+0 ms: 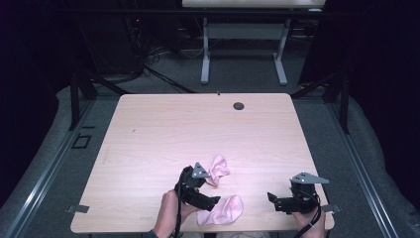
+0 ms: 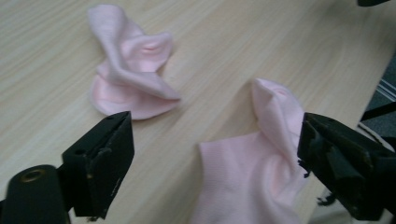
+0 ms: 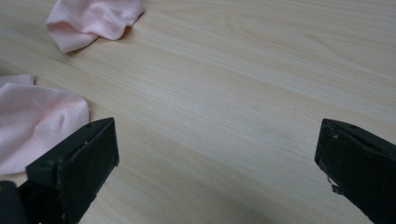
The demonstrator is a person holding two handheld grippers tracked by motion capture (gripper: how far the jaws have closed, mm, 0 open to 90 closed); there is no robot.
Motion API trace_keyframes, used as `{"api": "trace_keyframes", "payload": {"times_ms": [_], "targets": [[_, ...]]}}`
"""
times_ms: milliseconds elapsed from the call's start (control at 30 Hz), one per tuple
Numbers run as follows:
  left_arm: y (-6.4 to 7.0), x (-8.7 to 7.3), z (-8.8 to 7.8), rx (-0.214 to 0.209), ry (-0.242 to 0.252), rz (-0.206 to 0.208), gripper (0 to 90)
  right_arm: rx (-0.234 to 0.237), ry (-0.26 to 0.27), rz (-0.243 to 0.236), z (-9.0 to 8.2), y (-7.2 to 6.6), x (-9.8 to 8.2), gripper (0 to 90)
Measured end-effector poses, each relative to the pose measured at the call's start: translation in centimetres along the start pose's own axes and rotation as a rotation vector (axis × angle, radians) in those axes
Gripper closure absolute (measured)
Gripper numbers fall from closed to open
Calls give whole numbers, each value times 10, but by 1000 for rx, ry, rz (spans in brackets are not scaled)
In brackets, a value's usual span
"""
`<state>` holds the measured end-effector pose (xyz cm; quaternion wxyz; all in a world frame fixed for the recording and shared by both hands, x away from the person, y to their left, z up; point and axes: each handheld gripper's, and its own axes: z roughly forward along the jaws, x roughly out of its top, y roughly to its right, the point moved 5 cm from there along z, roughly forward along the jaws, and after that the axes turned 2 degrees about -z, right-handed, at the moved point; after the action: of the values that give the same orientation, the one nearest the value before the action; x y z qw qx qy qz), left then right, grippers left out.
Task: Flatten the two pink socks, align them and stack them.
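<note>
Two pink socks lie on the table (image 1: 148,129) near its front edge. High view: far sock (image 1: 218,167) crumpled beside my left tongs (image 1: 210,194); near sock (image 1: 223,210) close below them; right tongs (image 1: 275,201) well apart.

Left gripper view: jaws spread, near sock (image 2: 252,172) between them, unpinched. I'd lower squarely and catch one edge only.

Right gripper view: right tongs (image 3: 217,163) spread over bare wood, near sock (image 3: 32,123) at left.

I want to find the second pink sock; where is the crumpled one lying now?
In the high view, the crumpled pink sock lies on the table, just beyond the left tongs, apart from the flatter sock.
</note>
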<state>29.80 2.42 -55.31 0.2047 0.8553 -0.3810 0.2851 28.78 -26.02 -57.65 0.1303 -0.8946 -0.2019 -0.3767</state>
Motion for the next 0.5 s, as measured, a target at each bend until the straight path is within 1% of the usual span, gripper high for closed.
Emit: {"api": "trace_keyframes", "payload": {"times_ms": [100, 167, 200, 233, 300, 333, 367, 500], "targets": [[13, -1, 6, -21, -15, 20, 210, 2, -11, 1, 1, -2, 0, 0], [19, -1, 11, -40, -23, 29, 281, 1, -8, 8, 3, -4, 0, 0], [23, 0, 13, -49, -33, 41, 298, -3, -19, 4, 3, -4, 0, 0], [25, 0, 15, -58, -36, 47, 335, 2, -23, 8, 4, -5, -1, 0], [31, 0, 21, -64, -58, 61, 372, 0, -32, 8, 5, -6, -2, 0], [33, 0, 24, -67, -69, 66, 398, 5, -28, 12, 5, -6, -3, 0], [35, 0, 28, -78, -80, 68, 425, 13, -30, 21, 6, -6, -3, 0], [37, 2, 41, -73, -116, 86, 513, 20, -39, 25, 8, -8, -5, 0]]}}
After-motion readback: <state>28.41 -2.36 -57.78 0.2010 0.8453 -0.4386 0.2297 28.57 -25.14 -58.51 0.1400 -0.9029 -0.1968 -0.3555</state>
